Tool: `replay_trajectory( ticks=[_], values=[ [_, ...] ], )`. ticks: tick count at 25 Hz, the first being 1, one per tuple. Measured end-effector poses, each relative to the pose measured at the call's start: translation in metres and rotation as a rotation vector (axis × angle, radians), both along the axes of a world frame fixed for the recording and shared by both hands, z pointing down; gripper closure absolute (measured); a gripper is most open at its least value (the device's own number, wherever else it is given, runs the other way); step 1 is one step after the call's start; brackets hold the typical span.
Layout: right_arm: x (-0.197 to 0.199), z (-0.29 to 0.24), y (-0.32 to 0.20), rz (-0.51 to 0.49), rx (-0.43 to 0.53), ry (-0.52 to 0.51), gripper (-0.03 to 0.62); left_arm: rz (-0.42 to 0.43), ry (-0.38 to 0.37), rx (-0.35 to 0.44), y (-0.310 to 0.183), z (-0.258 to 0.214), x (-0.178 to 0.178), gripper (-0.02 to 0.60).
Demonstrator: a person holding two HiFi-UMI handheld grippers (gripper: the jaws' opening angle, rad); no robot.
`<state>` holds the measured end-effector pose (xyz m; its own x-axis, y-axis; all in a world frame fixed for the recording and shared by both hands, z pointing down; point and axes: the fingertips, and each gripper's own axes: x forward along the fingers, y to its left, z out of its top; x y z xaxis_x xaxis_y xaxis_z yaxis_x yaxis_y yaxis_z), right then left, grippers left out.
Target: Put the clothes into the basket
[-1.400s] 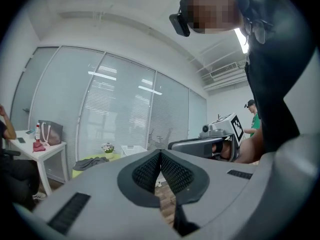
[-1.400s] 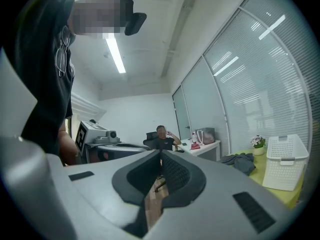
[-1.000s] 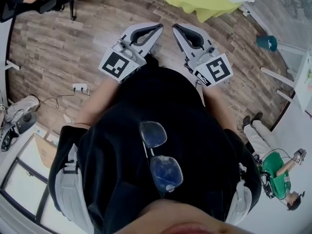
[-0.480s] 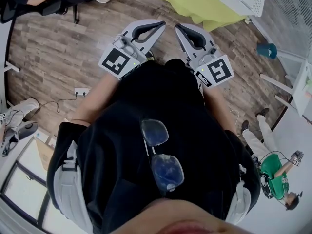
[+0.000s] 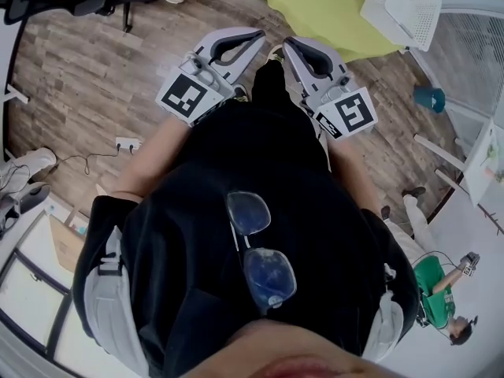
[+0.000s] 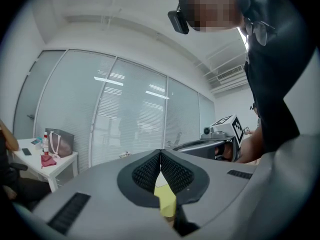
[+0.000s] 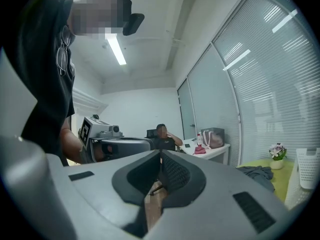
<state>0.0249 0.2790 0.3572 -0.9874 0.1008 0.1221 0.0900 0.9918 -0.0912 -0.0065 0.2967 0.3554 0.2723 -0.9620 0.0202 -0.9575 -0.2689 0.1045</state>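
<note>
While nothing is yet held, the step in hand looks like the approach to the clothes. 1 grey garment (image 7: 257, 173) lies crumpled on the yellow-green table (image 5: 315, 10), toward its far side in the head view. The white basket (image 5: 405, 6) stands at the table's right end, just beside the garment in the right gripper view. A small flower pot (image 7: 276, 151) sits behind the garment on the same table.

The left gripper (image 5: 256, 36) and the right gripper (image 5: 290, 44) are side by side in front of the person's chest, short of the table's near edge. Both sets of jaws are pressed together with nothing in them. The yellow sliver under the left tips seems to be the table beyond.

To do this well, I would spread both pairs of jaws before reaching over the table. Then lower 1 onto a thick fold of the garment and keep clear of the flower pot. The basket's nearness favours a short lift to the right.
</note>
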Motion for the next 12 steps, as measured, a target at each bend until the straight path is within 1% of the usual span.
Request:
replay_trajectory(
  ticks=[6, 12],
  values=[
    [-0.035, 0.005, -0.026, -0.062, -0.012, -0.017, 0.566, -0.073, -0.017, -0.009, -0.02, 0.004, -0.033, 0.571],
    [-0.065, 0.004, -0.065, -0.119, -0.024, -0.015, 0.566, -0.112, -0.033, -0.024, -0.06, 0.002, -0.059, 0.571]
  ],
)
